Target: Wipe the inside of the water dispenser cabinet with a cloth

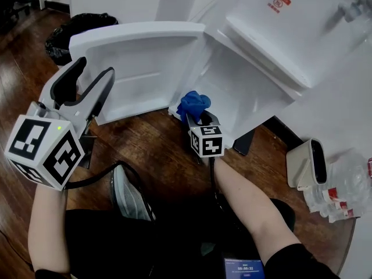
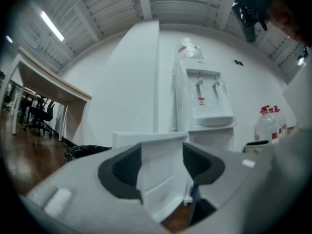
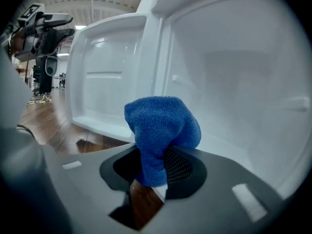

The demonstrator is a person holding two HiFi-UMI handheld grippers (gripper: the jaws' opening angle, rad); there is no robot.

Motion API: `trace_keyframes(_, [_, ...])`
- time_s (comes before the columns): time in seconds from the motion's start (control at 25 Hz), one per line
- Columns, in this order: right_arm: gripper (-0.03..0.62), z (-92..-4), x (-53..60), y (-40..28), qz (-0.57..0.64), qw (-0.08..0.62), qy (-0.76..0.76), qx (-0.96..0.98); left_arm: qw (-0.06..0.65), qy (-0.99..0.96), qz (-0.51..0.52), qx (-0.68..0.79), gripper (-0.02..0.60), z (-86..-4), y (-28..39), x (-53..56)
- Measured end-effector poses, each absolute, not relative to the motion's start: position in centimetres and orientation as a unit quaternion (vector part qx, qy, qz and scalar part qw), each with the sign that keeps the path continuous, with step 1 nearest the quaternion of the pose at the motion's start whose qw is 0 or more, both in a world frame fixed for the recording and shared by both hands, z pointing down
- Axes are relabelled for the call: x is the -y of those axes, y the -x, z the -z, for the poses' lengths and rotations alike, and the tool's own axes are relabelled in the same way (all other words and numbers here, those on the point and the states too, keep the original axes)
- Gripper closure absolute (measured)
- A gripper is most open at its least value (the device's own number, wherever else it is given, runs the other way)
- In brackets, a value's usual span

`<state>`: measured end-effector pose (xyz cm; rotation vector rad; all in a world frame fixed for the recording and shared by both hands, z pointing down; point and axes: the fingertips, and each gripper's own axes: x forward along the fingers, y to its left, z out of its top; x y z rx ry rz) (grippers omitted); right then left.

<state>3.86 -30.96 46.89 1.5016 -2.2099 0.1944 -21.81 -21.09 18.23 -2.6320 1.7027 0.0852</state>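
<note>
The white water dispenser (image 1: 290,22) stands with its lower cabinet door (image 1: 139,68) swung open to the left, baring the white cabinet inside (image 1: 244,92). My right gripper (image 1: 197,116) is shut on a bunched blue cloth (image 1: 195,104) at the bottom front edge of the cabinet opening. In the right gripper view the cloth (image 3: 161,126) sticks up from between the jaws of the right gripper (image 3: 156,165), just before the cabinet's inner wall (image 3: 234,82). My left gripper (image 1: 87,89) hangs open and empty in front of the door; in its own view the left gripper (image 2: 162,165) frames the door (image 2: 161,179).
A black bin bag (image 1: 78,31) lies behind the door at the far left. Right of the dispenser are a beige box-like device (image 1: 308,164) and several water bottles (image 1: 343,196). A grey shoe (image 1: 128,193) rests on the wooden floor (image 1: 163,150) below the grippers.
</note>
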Motion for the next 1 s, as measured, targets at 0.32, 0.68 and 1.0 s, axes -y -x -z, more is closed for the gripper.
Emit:
trace_keyframes(0.32, [0.470,-47.9,26.1,-13.9,-0.175,0.319,-0.600,0.713,0.002,0.847,-0.019,-0.532,0.325,-20.2,21.4,21.3])
trace_keyframes(0.68, [0.471,-42.5,19.9,-23.0,-0.199,0.325,-0.622,0.684,-0.012,0.849,0.001,-0.529,0.334,-21.4,21.4,21.1])
trace_keyframes(1.0, [0.471,-24.6,20.5,-22.9,-0.029,0.169,-0.670,0.722,-0.014,0.851,0.016,-0.524,0.336,-22.0,20.9,21.0])
